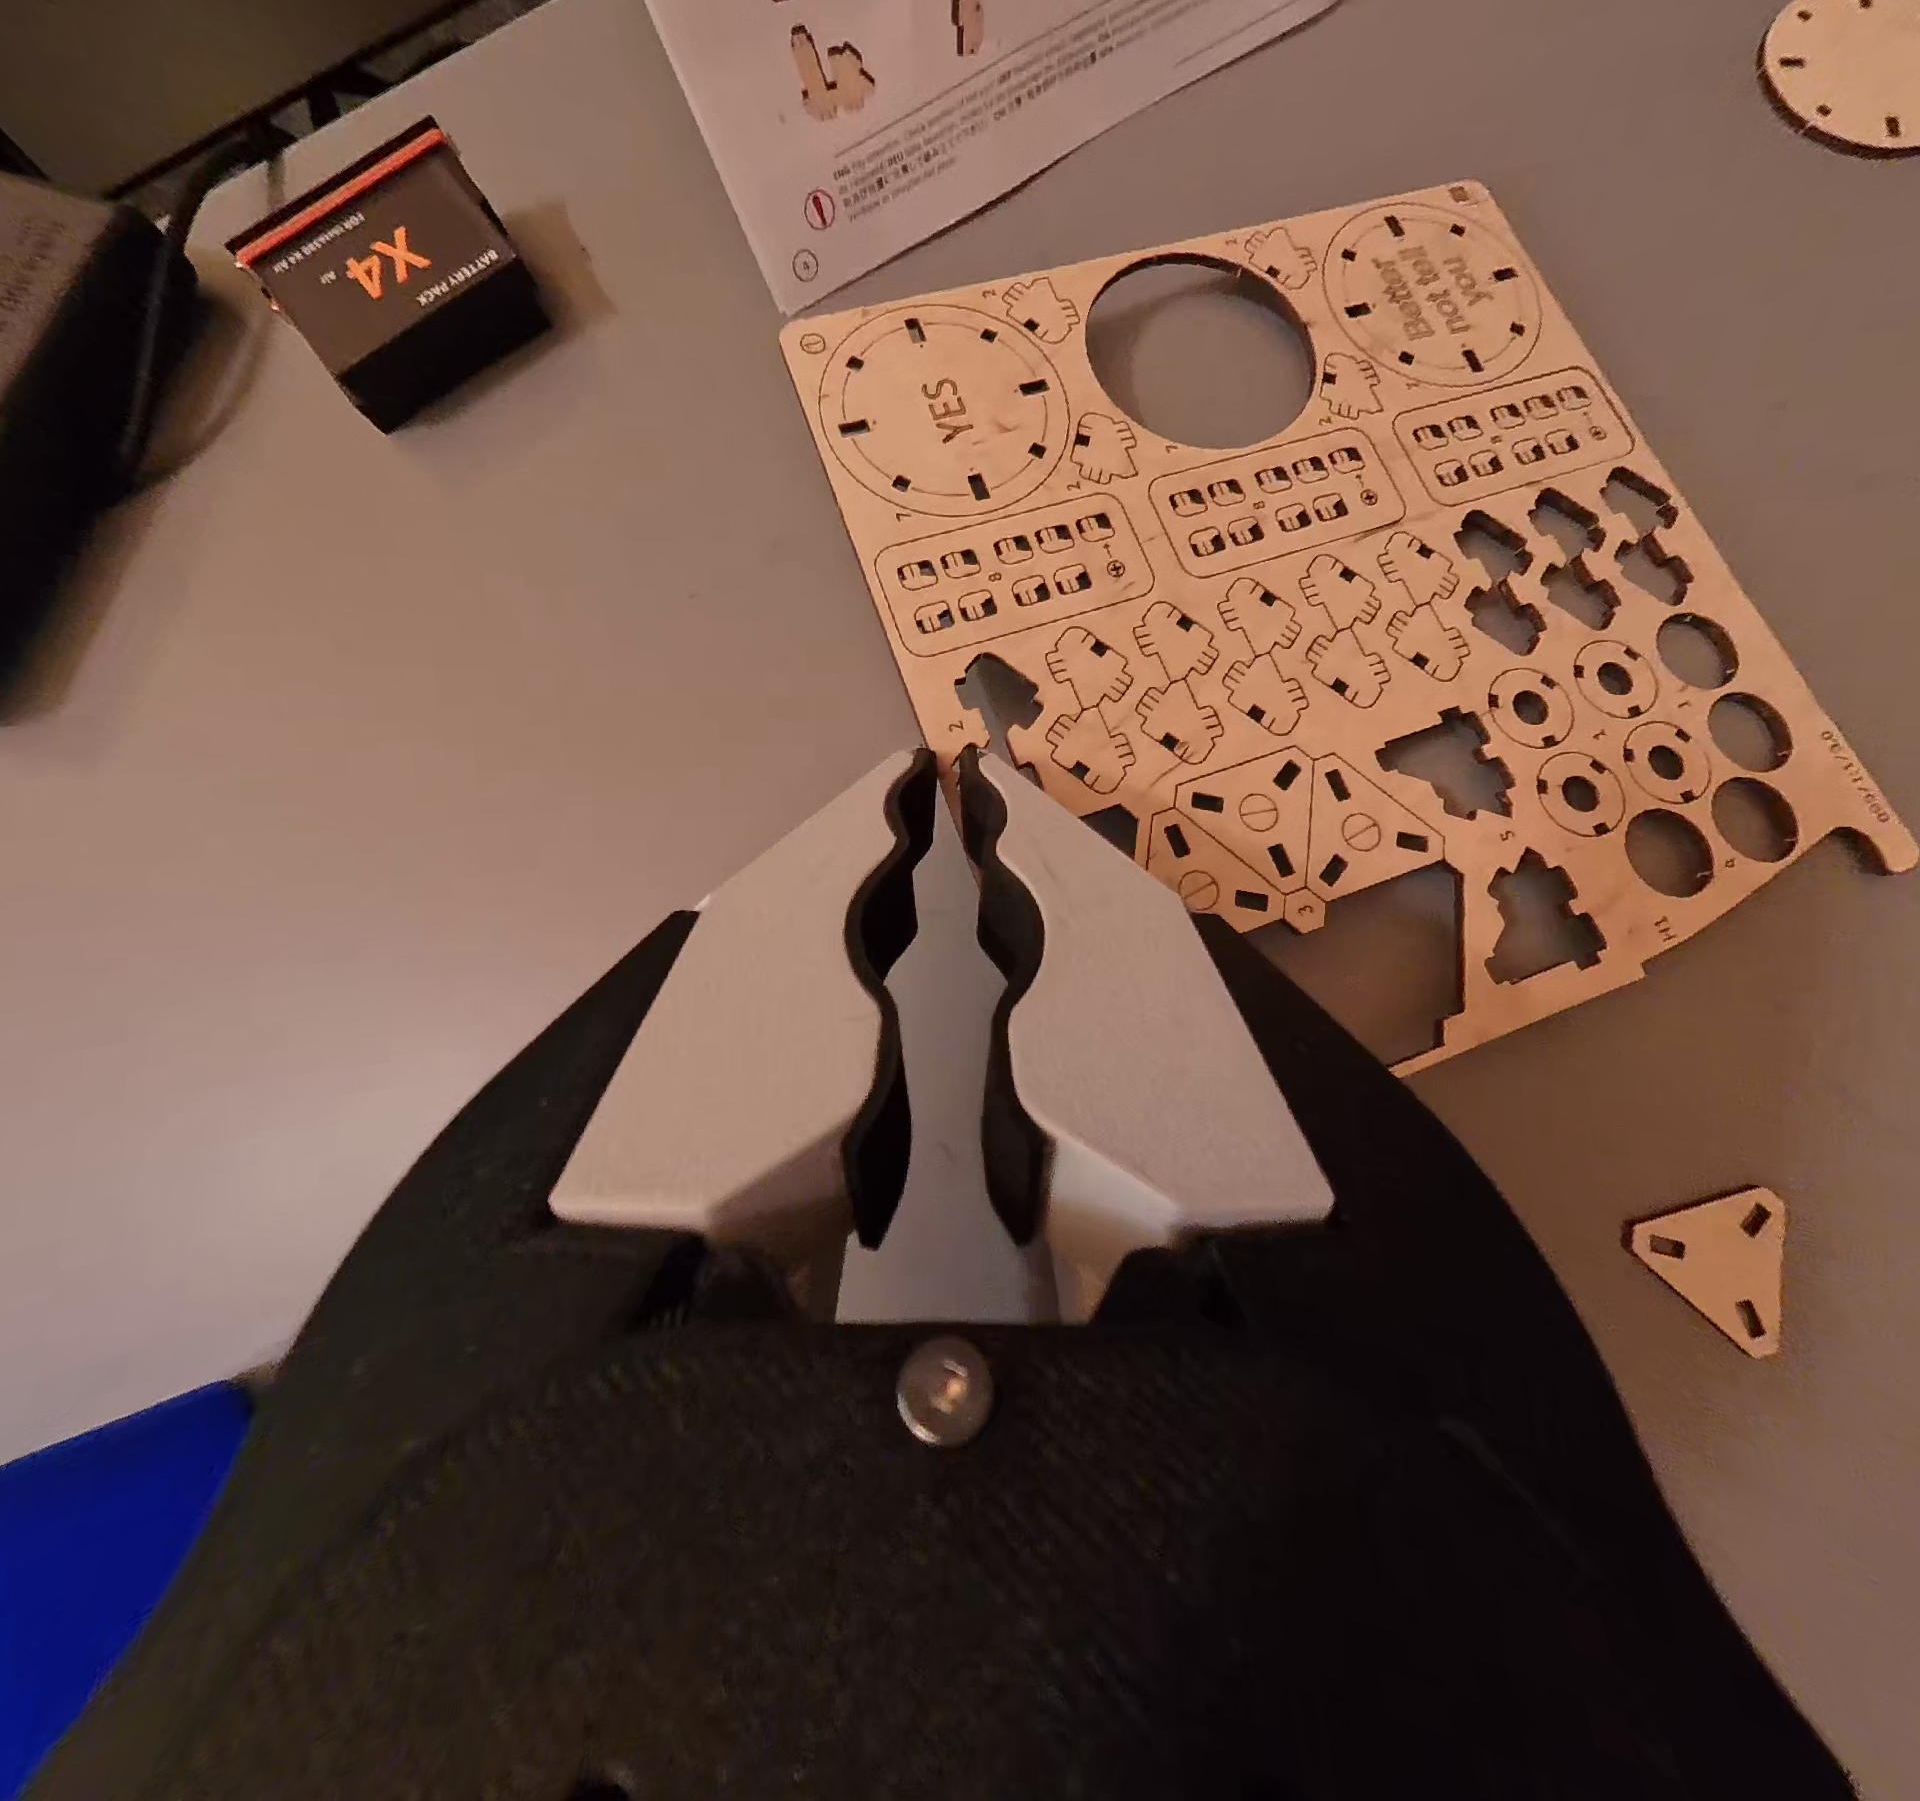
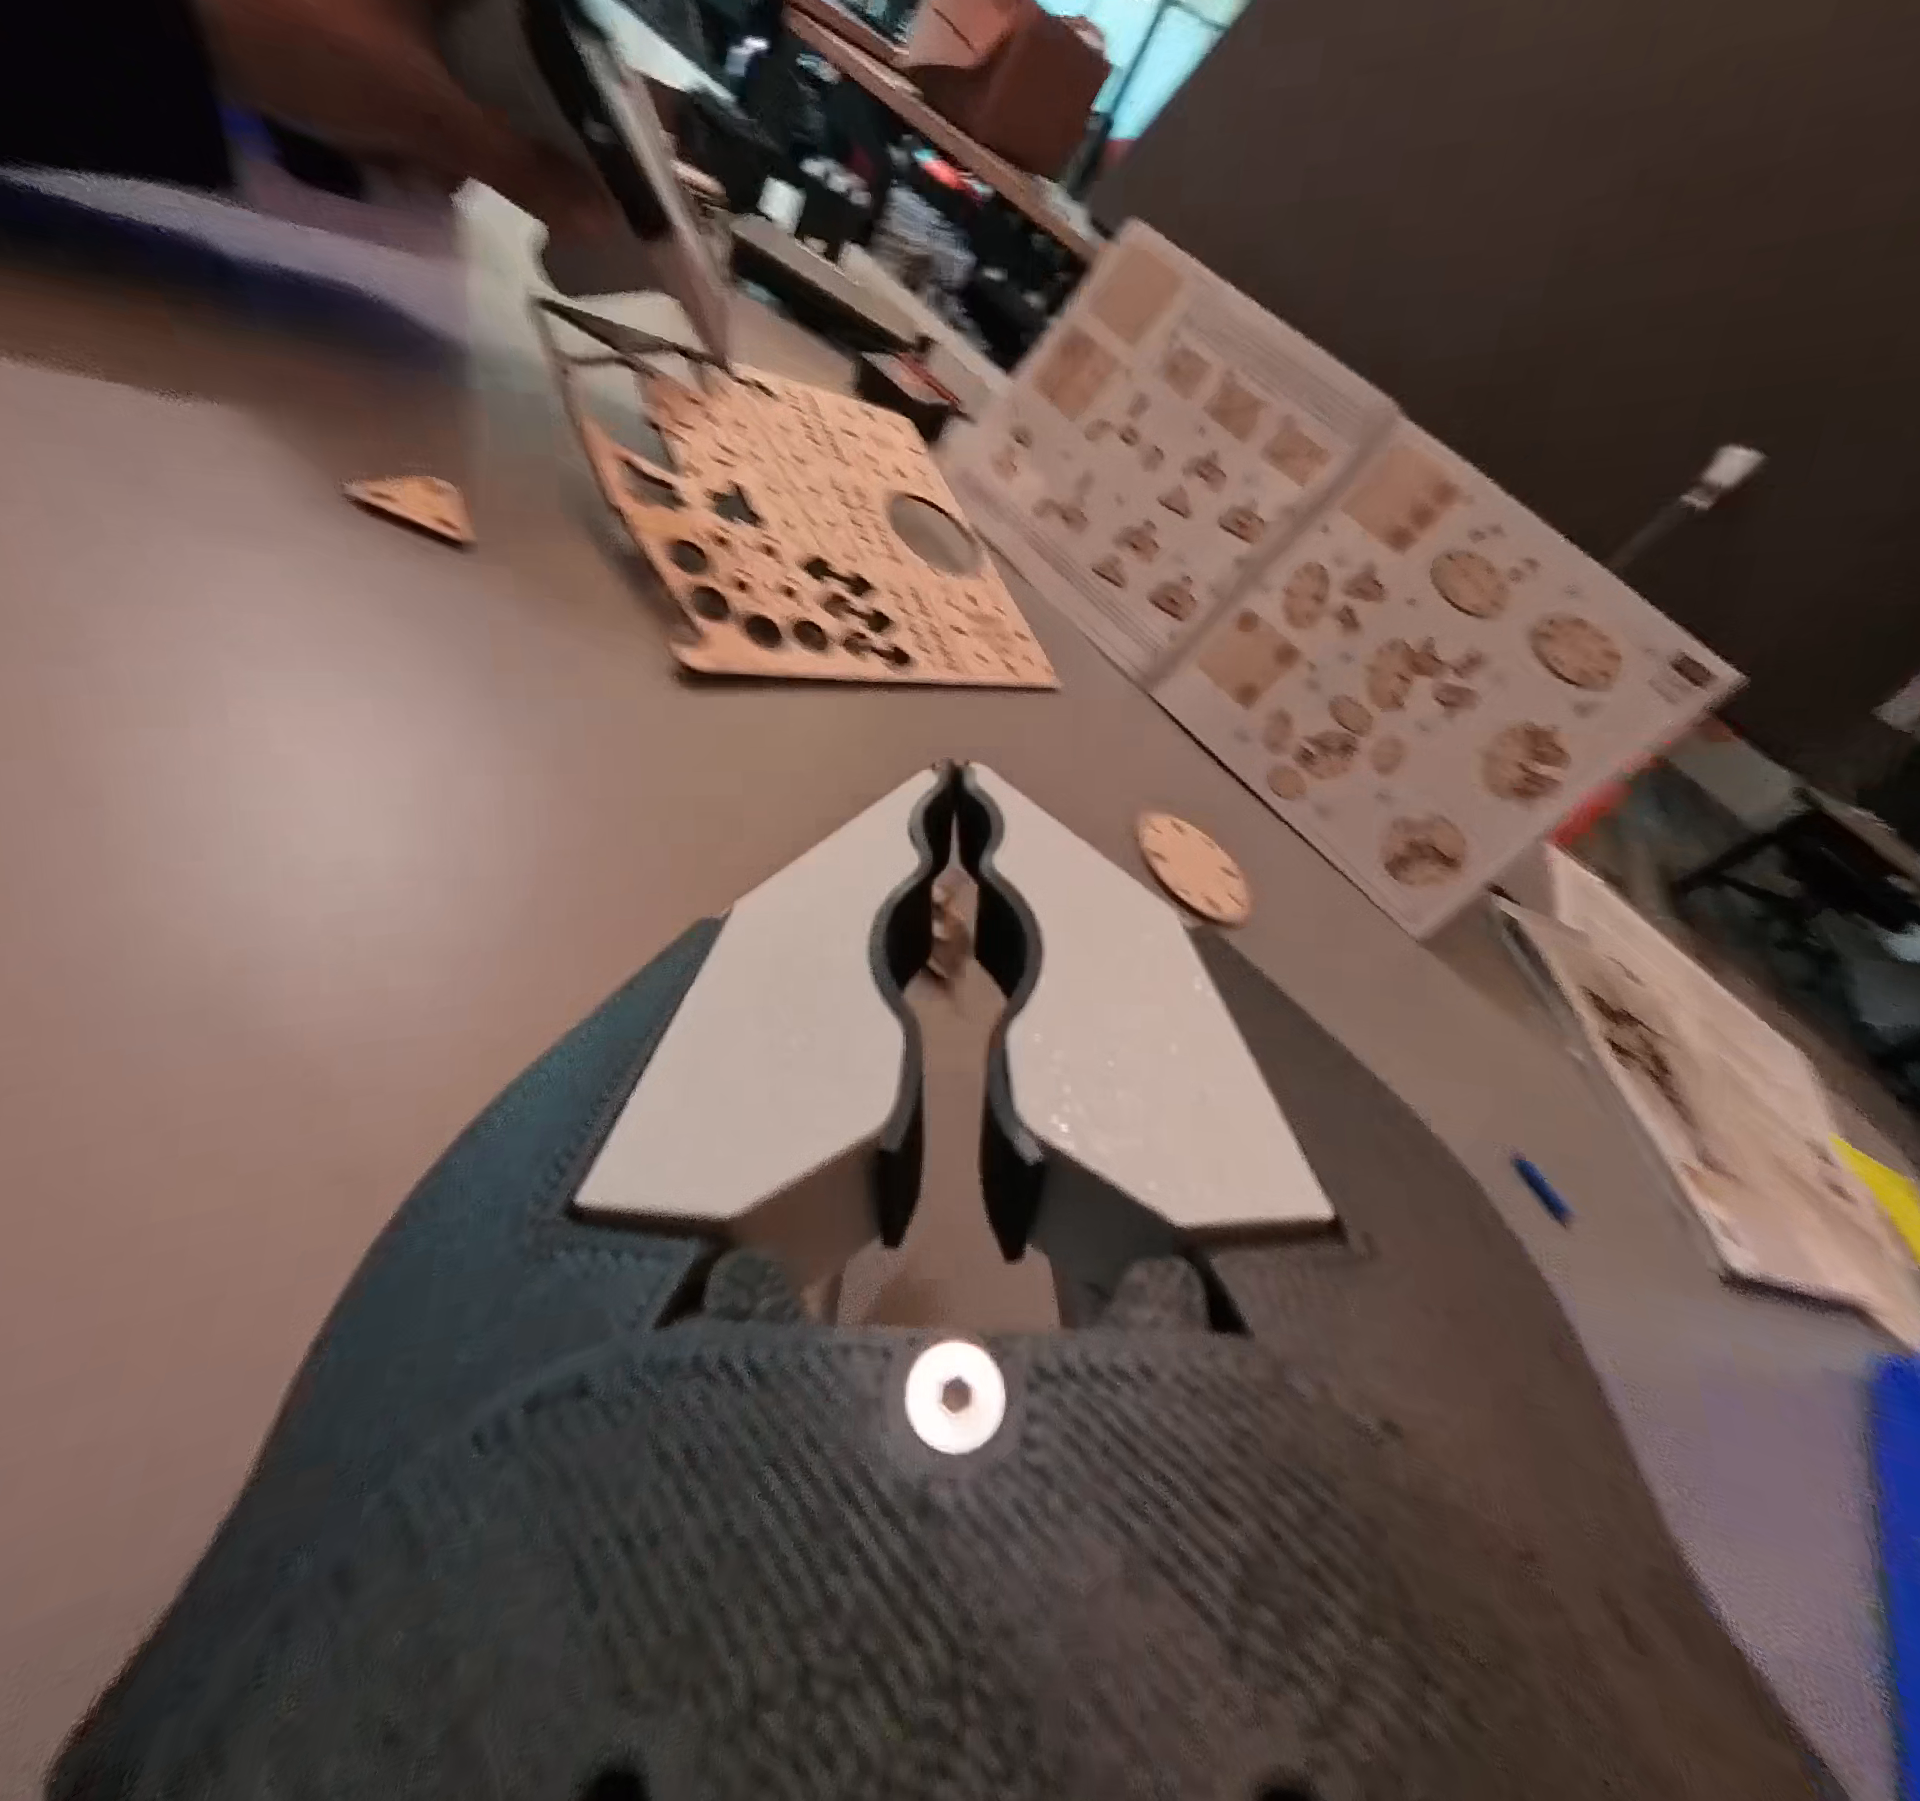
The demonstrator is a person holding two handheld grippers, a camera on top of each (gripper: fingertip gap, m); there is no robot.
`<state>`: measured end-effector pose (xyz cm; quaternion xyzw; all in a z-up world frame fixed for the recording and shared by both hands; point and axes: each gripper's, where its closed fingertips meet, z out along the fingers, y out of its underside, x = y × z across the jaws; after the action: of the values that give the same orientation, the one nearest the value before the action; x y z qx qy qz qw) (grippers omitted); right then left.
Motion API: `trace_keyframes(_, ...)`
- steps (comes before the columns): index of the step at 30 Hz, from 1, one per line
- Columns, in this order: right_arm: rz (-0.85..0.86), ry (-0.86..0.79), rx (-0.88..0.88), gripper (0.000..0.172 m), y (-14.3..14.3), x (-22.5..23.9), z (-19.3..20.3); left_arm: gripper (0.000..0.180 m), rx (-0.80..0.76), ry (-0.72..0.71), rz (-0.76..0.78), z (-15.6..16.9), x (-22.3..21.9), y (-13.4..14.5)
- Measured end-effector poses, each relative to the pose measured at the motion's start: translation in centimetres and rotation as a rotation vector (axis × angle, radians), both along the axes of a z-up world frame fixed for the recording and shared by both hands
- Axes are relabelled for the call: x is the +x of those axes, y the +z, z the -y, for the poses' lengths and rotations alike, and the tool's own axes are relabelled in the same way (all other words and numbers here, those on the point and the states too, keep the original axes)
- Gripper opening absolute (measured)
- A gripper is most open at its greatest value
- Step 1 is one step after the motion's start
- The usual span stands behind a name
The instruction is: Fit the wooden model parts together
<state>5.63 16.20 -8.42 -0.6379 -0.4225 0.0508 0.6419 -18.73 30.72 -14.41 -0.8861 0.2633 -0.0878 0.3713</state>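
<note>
Plywood sheet (image 1: 1299, 608) is lying flat on the grey table (image 1: 468, 764), many of its shapes already punched out and leaving holes. It is sitting just below a white instruction leaflet (image 1: 935, 89).

Left tool (image 1: 942, 769) is coming down steeply onto the sheet's near-left corner. Its tips are standing a slit apart and straddling a thin strip of wood between the sheet's outer edge and a cut-out hole. They are apparently nipping that strip. The right wrist view is showing the same tool touching that corner from above.

Right tool (image 2: 953, 769) is hovering over bare table, well apart from the sheet. Its tips are meeting. A small wooden piece (image 2: 945, 920) is sitting in the hollow between the pads, and it is looking sharp against a blurred background, so it is probably being carried.

Loose parts:
- a round disc (image 1: 1839, 68) is lying near the leaflet, just beside the right tool
- a triangular plate (image 1: 1714, 1268) is lying apart from the sheet
- a black box (image 1: 395, 297) is standing at the far left

Judgement: the gripped strip is looking narrow and brittle. Any force there is best kept light and in line with the wood, without twisting. The small piece is sitting behind the closed tips, so the right tool is best kept shut and level.
</note>
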Motion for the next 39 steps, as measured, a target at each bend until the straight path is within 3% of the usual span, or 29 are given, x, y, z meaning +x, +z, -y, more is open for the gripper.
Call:
trace_keyframes(3,0.141,0.105,0.006,0.000,-0.6,-5.0,0.6,0.003,-0.014,-0.003,0.002,0.1,0.0,-0.2)
trace_keyframes(6,0.341,0.134,0.133,0.001,-0.9,-9.3,-0.4,0.003,-0.010,-0.008,0.019,0.1,0.0,0.0)
trace_keyframes(9,0.507,0.189,0.157,0.024,-2.5,-13.3,-1.2,0.003,-0.006,-0.017,0.049,0.3,0.1,0.5)
trace_keyframes(13,0.759,0.109,0.156,0.046,-4.6,-14.9,-4.3,0.003,-0.006,-0.024,0.093,0.5,0.3,1.2)
trace_keyframes(15,0.803,0.095,0.113,0.045,-5.8,-15.1,-5.6,0.003,-0.005,-0.029,0.107,0.6,0.4,1.4)
trace_keyframes(19,0.833,0.067,0.181,0.009,-6.5,-15.3,-7.3,0.004,0.003,-0.026,0.116,0.4,0.2,1.6)
trace_keyframes(20,0.843,0.045,0.232,0.007,-6.2,-15.2,-7.5,0.004,0.002,-0.020,0.147,0.3,0.3,1.7)
trace_keyframes(21,0.858,0.032,0.294,0.006,-5.8,-15.2,-7.7,0.003,-0.003,-0.008,0.196,0.2,0.4,1.9)
trace_keyframes(23,0.856,-0.013,0.423,0.001,-4.1,-15.0,-7.9,0.021,-0.025,0.002,0.345,0.1,1.0,2.5)
trace_keyframes(29,0.731,-0.088,0.484,0.004,-0.6,-13.6,-8.5,0.069,-0.191,-0.005,0.952,0.3,2.7,5.0)
trace_keyframes(32,0.689,-0.112,0.574,0.005,1.3,-13.4,-7.9,0.083,-0.288,-0.025,1.211,0.5,3.0,6.1)
trace_keyframes(37,0.655,-0.125,0.739,0.004,3.5,-14.0,-6.2,0.096,-0.446,-0.239,1.519,2.5,4.9,8.4)
trace_keyframes(39,0.695,-0.096,0.800,0.004,3.2,-14.6,-5.7,0.081,-0.493,-0.313,1.651,3.1,4.8,9.5)
